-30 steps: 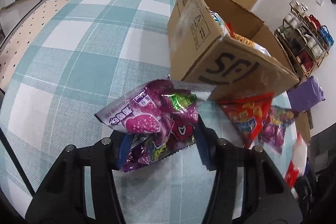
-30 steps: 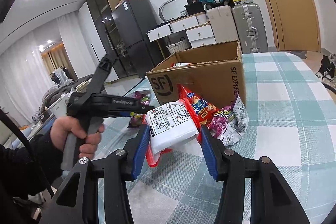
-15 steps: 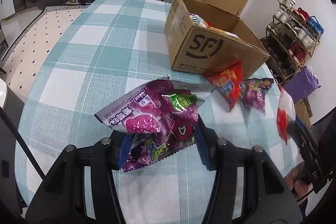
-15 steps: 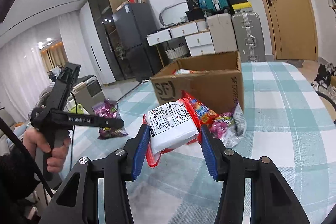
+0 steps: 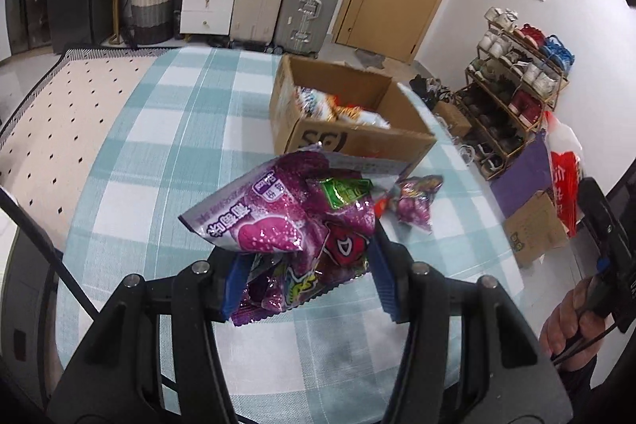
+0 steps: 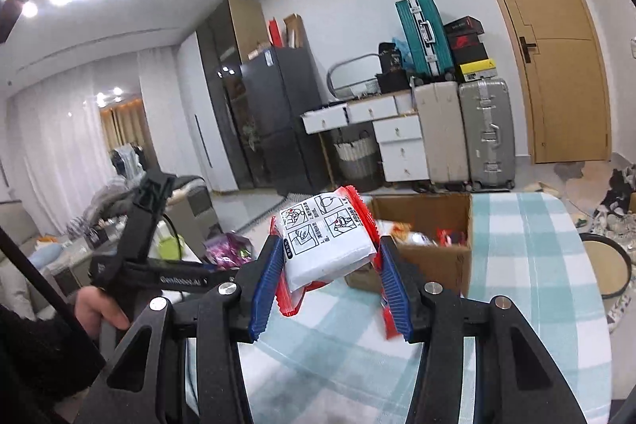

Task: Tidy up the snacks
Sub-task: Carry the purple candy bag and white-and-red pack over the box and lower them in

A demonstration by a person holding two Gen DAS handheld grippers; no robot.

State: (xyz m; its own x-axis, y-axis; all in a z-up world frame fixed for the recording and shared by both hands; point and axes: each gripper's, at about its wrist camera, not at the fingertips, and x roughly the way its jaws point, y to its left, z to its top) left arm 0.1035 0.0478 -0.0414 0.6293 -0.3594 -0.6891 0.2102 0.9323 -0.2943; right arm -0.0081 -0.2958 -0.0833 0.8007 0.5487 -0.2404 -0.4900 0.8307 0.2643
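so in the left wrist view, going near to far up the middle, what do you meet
left tool shut on purple snack bags → small purple packet on the checked tablecloth → cardboard box with snacks → grey suitcase

Home living room, suitcases (image 5: 310, 0), shoe rack (image 5: 512, 94)

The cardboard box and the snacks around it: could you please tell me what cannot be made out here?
- Cardboard box contents, left wrist view: its walls hide all but the top packets.
- Snack beside the box, left wrist view: partly hidden behind the purple snack bag.
- Same box, right wrist view: the white-and-red packet covers its left part.
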